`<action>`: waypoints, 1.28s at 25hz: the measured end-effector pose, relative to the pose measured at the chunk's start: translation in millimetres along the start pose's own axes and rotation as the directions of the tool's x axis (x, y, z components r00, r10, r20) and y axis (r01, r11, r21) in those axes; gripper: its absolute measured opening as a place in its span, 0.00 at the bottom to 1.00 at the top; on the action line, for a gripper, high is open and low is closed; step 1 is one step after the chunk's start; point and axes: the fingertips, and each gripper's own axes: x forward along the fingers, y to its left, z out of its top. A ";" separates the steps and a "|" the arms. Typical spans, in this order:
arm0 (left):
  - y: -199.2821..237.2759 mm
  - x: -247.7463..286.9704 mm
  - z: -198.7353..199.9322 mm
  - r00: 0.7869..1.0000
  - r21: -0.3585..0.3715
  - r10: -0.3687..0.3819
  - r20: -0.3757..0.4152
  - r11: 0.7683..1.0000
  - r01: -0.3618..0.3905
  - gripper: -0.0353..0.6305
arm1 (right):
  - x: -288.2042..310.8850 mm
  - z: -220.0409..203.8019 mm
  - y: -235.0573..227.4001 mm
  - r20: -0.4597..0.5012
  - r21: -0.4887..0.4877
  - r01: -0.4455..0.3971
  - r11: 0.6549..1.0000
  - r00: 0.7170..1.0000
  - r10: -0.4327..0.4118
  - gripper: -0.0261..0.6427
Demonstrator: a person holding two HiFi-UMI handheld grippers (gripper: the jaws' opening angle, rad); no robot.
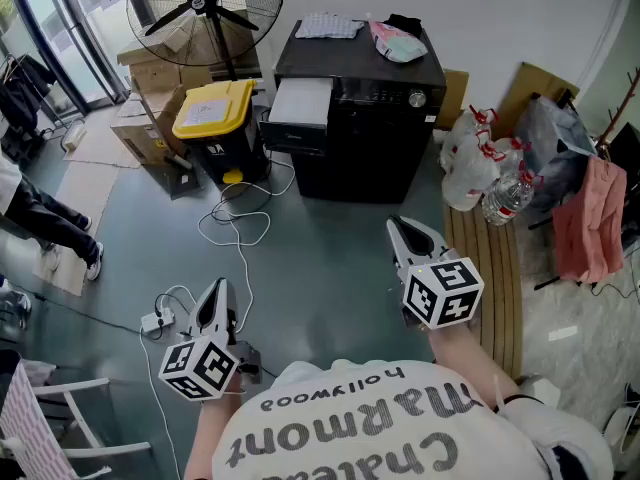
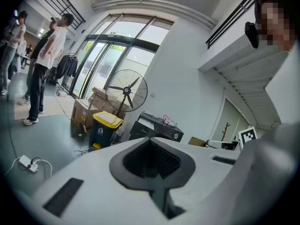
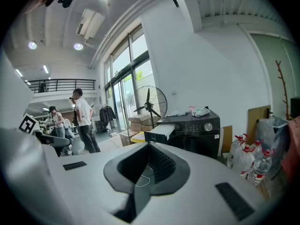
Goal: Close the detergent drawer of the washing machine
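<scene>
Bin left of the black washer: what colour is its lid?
Yellow lid on a dark plastic bin; shows best in the head view.

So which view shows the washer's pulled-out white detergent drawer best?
The head view: the white detergent drawer juts open from the black washing machine, seen from above. The right gripper view shows it side-on; the left gripper view, tiny and far.

One washing machine (image 1: 370, 138) standing, one detergent drawer (image 1: 300, 103) jutting out, one fan (image 1: 205, 8), one yellow-lidded bin (image 1: 215, 118), one power strip (image 1: 155, 321) lying, two grippers showing, left gripper (image 1: 220, 288), right gripper (image 1: 397, 225).
</scene>
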 end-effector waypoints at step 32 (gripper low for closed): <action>131.1 86.7 90.0 0.984 0.028 -0.171 -0.044 0.985 0.172 0.06 | 133.4 1.8 60.7 -0.063 0.163 0.157 0.974 0.987 -0.149 0.08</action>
